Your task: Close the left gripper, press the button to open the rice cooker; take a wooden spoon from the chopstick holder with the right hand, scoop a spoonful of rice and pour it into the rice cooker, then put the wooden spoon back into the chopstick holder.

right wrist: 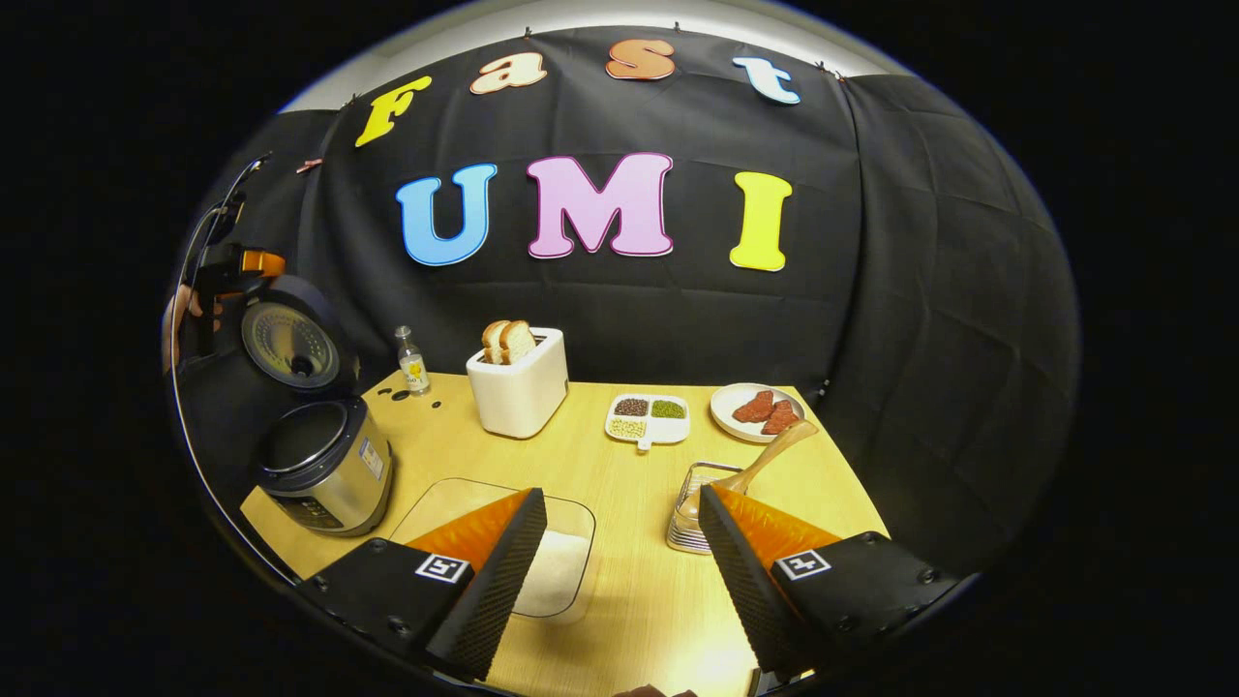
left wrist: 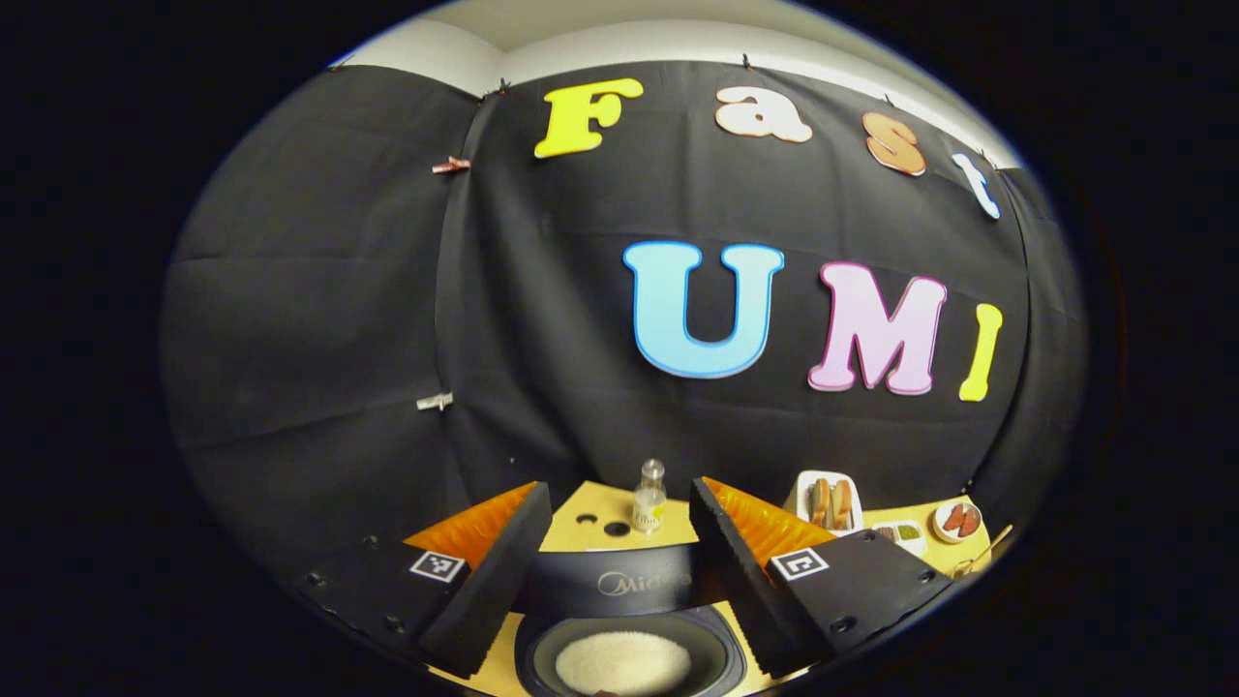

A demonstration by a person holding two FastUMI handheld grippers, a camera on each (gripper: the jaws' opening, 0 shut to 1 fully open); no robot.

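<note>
Standing open, rice cooker [right wrist: 324, 465] lid up; both tongs [left wrist: 619, 571] [right wrist: 619, 571] gape empty. Wooden spoon [right wrist: 750, 469] sits in chopstick holder [right wrist: 699, 508]; scooping remains.

Open tool [right wrist: 619, 542] above table [right wrist: 619, 465]; rice cooker [right wrist: 324, 465] lid up.

Both grippers look the same build: the left gripper [left wrist: 619, 571] and right gripper [right wrist: 619, 571] each have two wedge-shaped fingers with ribbed inner faces, bolted to flat dark plates. Each plate has round screw heads and a little square black-and-white marker tag stuck near the finger base.
</note>
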